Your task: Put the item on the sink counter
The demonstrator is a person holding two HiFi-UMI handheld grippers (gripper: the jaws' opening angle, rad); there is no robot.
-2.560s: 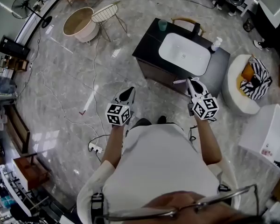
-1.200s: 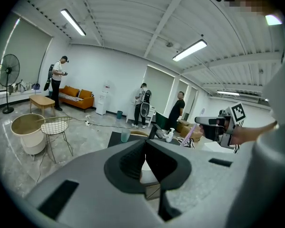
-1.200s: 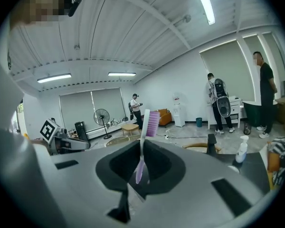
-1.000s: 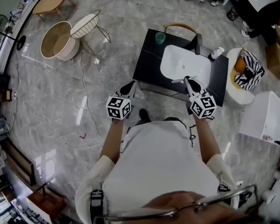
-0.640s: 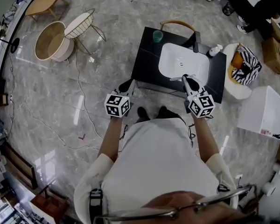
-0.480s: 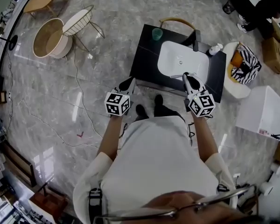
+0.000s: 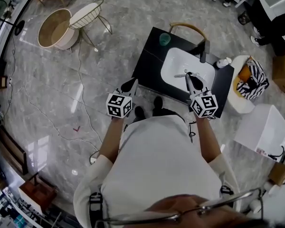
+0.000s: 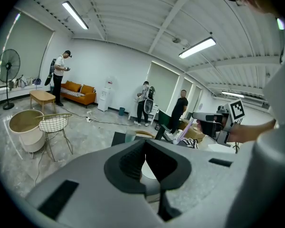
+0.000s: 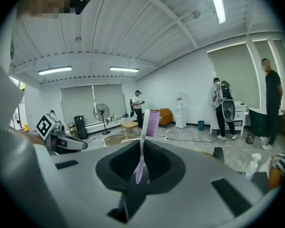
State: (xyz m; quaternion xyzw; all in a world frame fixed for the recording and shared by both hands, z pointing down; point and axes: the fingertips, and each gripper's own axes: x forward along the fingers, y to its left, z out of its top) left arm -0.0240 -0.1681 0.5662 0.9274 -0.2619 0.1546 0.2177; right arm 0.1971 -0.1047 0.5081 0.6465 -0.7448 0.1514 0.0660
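Note:
A black sink counter (image 7: 148, 63) holds a white basin (image 7: 192, 69) with a dark faucet (image 7: 204, 49). My right gripper (image 7: 188, 78) hovers over the basin's near edge, shut on a toothbrush (image 7: 179, 75) that sticks out to the left. In the right gripper view the toothbrush (image 9: 147, 122), white with purple bristles, stands upright between the jaws of my right gripper (image 9: 141, 169). My left gripper (image 7: 131, 84) hangs over the floor in front of the counter's left corner. Its jaws (image 8: 147, 167) are closed with nothing in them.
On the counter stand a green cup (image 7: 165, 39) at the back left and a white pump bottle (image 7: 223, 62) at the right. A wooden chair (image 7: 187, 28) is behind it, a white seat with striped cloth (image 7: 249, 82) to the right, a round tub (image 7: 54, 27) and wire chair (image 7: 88, 14) far left.
The person has walked up to the sink counter. The right gripper with the toothbrush has gone from in front of the counter to over the basin's near edge. The left gripper stays beside the counter's left corner.

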